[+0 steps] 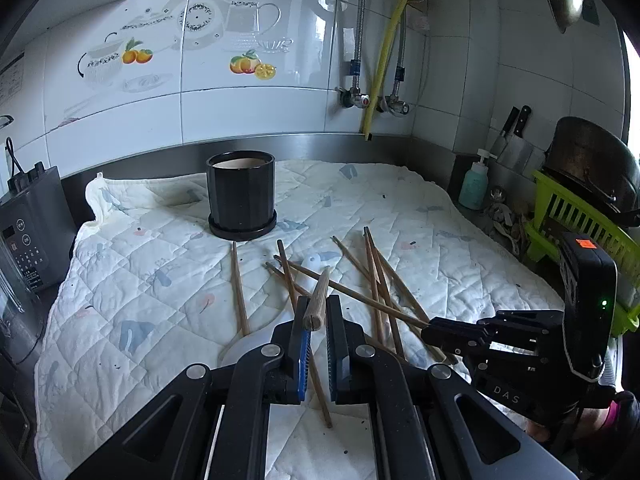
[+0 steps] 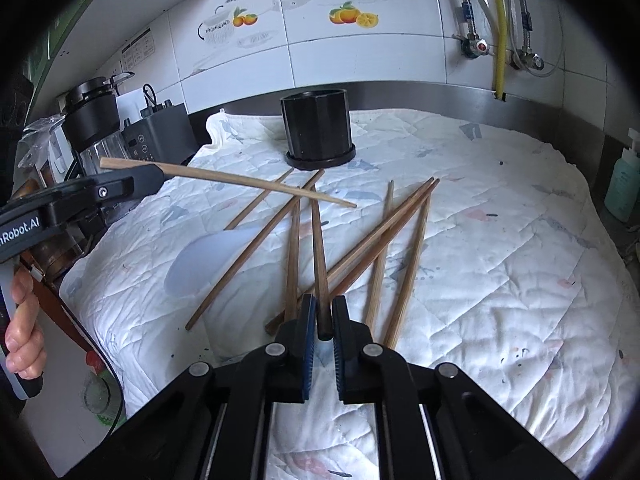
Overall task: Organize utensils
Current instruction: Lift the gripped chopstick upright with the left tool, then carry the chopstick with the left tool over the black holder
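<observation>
My left gripper (image 1: 316, 310) is shut on a pale wooden chopstick (image 1: 320, 294), held lifted over the cloth. In the right wrist view this gripper (image 2: 154, 174) enters from the left, with the pale chopstick (image 2: 248, 184) pointing right. My right gripper (image 2: 323, 310) is shut on the thick end of a dark chopstick (image 2: 318, 248) whose far end lies in the pile. From the left wrist view, the right gripper (image 1: 430, 326) grips that stick (image 1: 352, 292) low at the right. Several loose chopsticks (image 2: 404, 248) lie crossed on the cloth beside a white spoon (image 2: 208, 260). The black holder (image 1: 241, 196) stands upright behind them.
A white quilted cloth (image 1: 140, 280) covers the counter. A dark appliance (image 1: 28, 224) stands at its left edge. On the right are a soap bottle (image 1: 474, 186), knives, and a green dish rack (image 1: 576, 216) holding a dark pot. A person's hand (image 2: 24, 320) holds the left gripper's handle.
</observation>
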`<state>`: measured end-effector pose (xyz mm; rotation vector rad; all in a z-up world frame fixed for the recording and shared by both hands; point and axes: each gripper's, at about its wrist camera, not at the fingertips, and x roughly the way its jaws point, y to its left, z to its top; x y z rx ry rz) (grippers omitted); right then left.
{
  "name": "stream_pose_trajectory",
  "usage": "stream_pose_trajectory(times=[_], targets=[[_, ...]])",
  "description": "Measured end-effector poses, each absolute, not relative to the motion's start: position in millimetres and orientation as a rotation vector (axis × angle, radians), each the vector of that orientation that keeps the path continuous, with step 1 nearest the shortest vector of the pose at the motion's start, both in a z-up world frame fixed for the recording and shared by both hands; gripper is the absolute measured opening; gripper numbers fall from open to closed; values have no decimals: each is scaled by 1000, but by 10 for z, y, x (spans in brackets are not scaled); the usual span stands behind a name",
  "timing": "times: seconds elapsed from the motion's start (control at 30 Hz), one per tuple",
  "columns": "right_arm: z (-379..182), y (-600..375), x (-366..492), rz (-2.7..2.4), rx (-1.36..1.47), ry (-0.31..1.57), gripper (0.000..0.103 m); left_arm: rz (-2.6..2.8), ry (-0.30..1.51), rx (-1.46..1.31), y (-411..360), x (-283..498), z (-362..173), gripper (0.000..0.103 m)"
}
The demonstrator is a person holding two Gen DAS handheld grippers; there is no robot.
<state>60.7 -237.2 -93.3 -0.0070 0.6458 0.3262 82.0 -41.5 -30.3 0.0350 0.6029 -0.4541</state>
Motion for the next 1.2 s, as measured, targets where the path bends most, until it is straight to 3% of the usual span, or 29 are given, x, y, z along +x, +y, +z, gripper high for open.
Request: stream_pose_trajectory(times=[1.2], targets=[[102,-2346,1124,357,-70,465,10,-348,492,-39,-15,1221,344,7]])
